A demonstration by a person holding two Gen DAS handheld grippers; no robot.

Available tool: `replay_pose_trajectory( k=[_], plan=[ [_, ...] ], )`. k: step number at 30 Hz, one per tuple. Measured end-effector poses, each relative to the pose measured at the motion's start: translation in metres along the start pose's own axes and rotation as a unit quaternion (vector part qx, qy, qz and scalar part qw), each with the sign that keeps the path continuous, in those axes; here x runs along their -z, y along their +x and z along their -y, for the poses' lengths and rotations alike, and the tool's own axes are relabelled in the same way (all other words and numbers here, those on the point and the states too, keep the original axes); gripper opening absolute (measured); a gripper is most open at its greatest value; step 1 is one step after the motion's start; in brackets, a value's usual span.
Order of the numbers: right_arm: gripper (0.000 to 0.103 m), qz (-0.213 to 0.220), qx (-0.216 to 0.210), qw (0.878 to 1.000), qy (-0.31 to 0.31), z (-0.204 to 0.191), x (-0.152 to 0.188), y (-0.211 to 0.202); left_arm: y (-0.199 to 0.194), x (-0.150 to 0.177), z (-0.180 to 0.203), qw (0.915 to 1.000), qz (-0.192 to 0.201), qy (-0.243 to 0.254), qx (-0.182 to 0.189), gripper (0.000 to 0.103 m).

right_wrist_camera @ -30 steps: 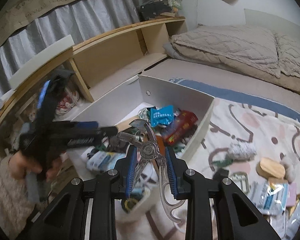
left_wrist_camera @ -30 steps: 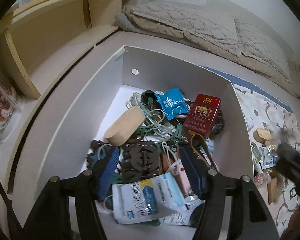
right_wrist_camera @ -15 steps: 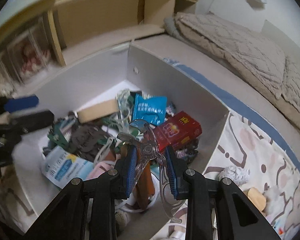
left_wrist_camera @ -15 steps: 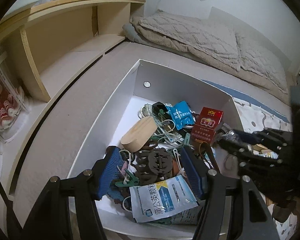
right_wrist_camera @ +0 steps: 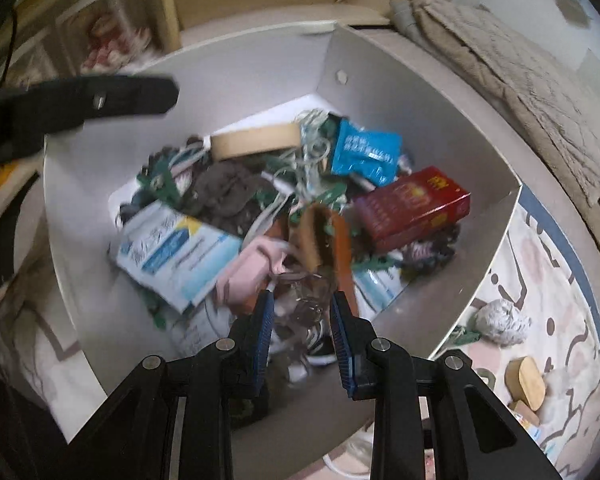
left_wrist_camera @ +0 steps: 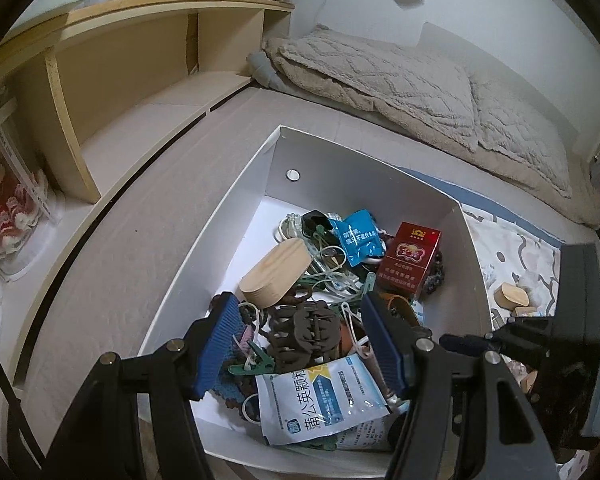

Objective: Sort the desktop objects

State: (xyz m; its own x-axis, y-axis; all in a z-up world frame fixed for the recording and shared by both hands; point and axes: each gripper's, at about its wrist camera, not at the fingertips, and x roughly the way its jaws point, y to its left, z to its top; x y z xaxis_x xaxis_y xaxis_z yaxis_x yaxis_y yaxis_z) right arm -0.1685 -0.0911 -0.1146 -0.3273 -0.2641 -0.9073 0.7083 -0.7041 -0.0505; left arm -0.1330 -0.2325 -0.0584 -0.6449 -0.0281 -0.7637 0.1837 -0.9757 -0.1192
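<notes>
Holds a clear clip point(right_wrist_camera: 300, 314) clenched in the right gripper point(right_wrist_camera: 302, 300), low over the crowded box point(right_wrist_camera: 380, 92); left gripper point(left_wrist_camera: 299, 304) spread, empty. Risks snagging the cords point(right_wrist_camera: 310, 148) or bouncing out if dropped.

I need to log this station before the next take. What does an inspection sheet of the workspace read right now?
Surface: patterned mat on the floor, beside a bed with a beige blanket.
Job's things: white box holding a red pack, blue sachet, wooden oval case, brown hair claw, white-blue sachet.
Clutter: another wooden case and a grey wad on the mat.
Grippers: left gripper open above the box; right gripper shut on a clear plastic clip, blurred.
Cables: thin cords tangled in the box.
Surroundings: wooden shelf.
</notes>
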Motion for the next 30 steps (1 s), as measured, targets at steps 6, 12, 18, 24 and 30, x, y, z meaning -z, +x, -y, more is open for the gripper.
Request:
replay_pose_trajectory(
  k=[6, 12, 18, 24, 30],
  plan=[
    [0.03, 0.018, -0.011, 1.0, 0.019, 0.005, 0.005, -0.012, -0.002, 0.001, 0.003, 1.0, 0.002, 0.004, 0.004, 0.064],
    [0.03, 0.072, -0.028, 0.996, 0.054, 0.013, 0.01, -0.037, -0.002, 0.004, 0.009, 0.9999, 0.001, 0.015, 0.003, 0.064],
    [0.03, 0.145, -0.02, 0.982, 0.116, 0.025, 0.025, -0.059, -0.006, 0.009, 0.017, 0.9997, 0.002, 0.026, -0.004, 0.064],
    [0.05, 0.173, -0.004, 0.974, 0.143, 0.034, 0.033, -0.071, -0.013, 0.016, 0.022, 0.9993, 0.013, 0.033, -0.016, 0.079],
    [0.088, 0.197, 0.011, 0.966, 0.165, 0.04, 0.044, -0.085, -0.027, 0.019, 0.024, 0.9985, 0.032, 0.036, -0.025, 0.095]
  ],
)
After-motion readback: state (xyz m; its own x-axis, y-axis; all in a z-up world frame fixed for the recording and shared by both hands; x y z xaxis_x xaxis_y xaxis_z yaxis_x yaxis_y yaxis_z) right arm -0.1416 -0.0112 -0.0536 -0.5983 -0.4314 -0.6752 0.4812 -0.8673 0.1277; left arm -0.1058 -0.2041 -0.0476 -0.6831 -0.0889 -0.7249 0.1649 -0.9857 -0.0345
